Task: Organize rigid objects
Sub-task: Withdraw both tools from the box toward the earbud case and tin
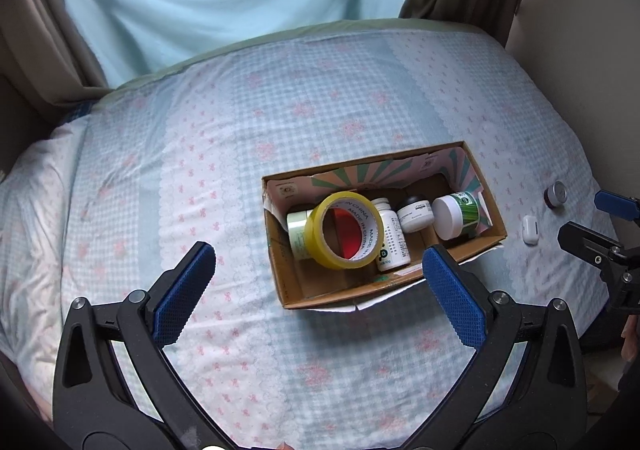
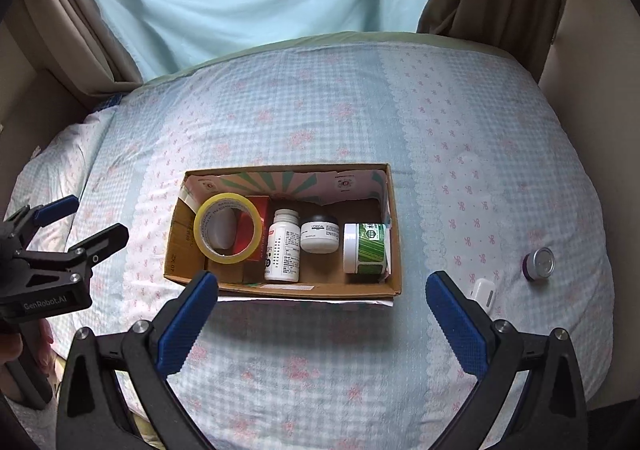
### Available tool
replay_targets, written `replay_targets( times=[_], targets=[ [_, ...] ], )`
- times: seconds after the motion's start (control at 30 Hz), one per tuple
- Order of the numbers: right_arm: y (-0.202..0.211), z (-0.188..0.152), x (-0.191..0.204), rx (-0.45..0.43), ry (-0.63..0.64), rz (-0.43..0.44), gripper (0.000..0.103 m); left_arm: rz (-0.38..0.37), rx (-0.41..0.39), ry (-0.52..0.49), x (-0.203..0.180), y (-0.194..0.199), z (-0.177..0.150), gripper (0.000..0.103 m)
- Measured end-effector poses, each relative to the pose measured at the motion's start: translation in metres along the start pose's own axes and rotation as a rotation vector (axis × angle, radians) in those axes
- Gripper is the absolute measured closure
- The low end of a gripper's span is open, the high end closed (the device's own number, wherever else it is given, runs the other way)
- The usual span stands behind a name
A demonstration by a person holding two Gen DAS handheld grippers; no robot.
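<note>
An open cardboard box (image 2: 280, 286) sits on a bed covered with a pale blue checked quilt (image 2: 304, 122) printed with pink bows, and most of the rigid items already lie inside it. At the box's left end a roll of yellow tape (image 2: 226, 228) stands tilted on edge, leaning against a red box (image 2: 260, 210); from the left wrist camera a pale green jar (image 1: 297, 230) shows behind the roll. Next to the tape lies a white pill bottle (image 2: 285, 246) on its side, then a small white jar with a dark lid (image 2: 319, 236), and at the right end a white-lidded jar with a green striped label (image 2: 366, 248), also on its side. Two items remain out on the quilt to the right of the box, well apart from it: a small white case (image 2: 484, 292), possibly for earbuds though it is partly hidden behind a finger, and farther right a little round purple jar with a silvery top (image 2: 540, 262). The left gripper (image 1: 318, 282) hangs over the quilt at the near side of the box with its blue-padded jaws spread wide and nothing between them. The right gripper (image 2: 322, 308) hangs likewise in front of the box, jaws wide and empty, its right finger just beside the white case.
</note>
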State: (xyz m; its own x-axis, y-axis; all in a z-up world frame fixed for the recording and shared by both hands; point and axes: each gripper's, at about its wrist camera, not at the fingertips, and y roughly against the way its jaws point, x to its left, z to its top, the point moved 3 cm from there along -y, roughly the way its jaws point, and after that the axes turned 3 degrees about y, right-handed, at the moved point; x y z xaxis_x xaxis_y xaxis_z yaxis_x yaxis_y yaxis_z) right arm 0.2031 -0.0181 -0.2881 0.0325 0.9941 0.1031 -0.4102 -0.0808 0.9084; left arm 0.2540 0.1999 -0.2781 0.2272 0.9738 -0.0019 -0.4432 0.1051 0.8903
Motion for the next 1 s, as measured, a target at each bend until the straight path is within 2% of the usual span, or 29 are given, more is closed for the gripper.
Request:
replay_targets(
  times=[0.1, 0.3, 0.43, 0.57, 0.7, 0.83, 1.0],
  targets=[
    [0.027, -0.008, -0.019, -0.023, -0.04, -0.041, 0.0, -0.047, -0.026, 0.02, -0.009, 0.018, -0.005, 0.0],
    [0.074, -0.031, -0.071, -0.081, -0.123, -0.118, 0.0, -0.069, -0.085, 0.018, -0.041, 0.046, -0.014, 0.0],
    [0.091, -0.046, -0.113, -0.099, -0.14, -0.165, 0.0, -0.105, -0.083, 0.002, -0.08, 0.052, -0.021, 0.0],
    [0.101, -0.055, -0.163, -0.119, -0.126, -0.191, 0.0, -0.1, -0.084, 0.003, -0.13, 0.053, -0.031, 0.0],
    [0.102, -0.063, -0.213, -0.128, -0.068, -0.166, 0.0, -0.061, -0.072, 0.01, -0.191, 0.046, -0.039, 0.0],
    [0.096, -0.065, -0.253, -0.149, 0.017, -0.133, 0.0, -0.057, -0.062, 0.049, -0.25, 0.032, -0.048, 0.0],
    [0.069, -0.066, -0.29, -0.149, 0.12, -0.081, 0.0, -0.045, -0.023, 0.069, -0.309, -0.012, -0.059, 0.0]
  ],
)
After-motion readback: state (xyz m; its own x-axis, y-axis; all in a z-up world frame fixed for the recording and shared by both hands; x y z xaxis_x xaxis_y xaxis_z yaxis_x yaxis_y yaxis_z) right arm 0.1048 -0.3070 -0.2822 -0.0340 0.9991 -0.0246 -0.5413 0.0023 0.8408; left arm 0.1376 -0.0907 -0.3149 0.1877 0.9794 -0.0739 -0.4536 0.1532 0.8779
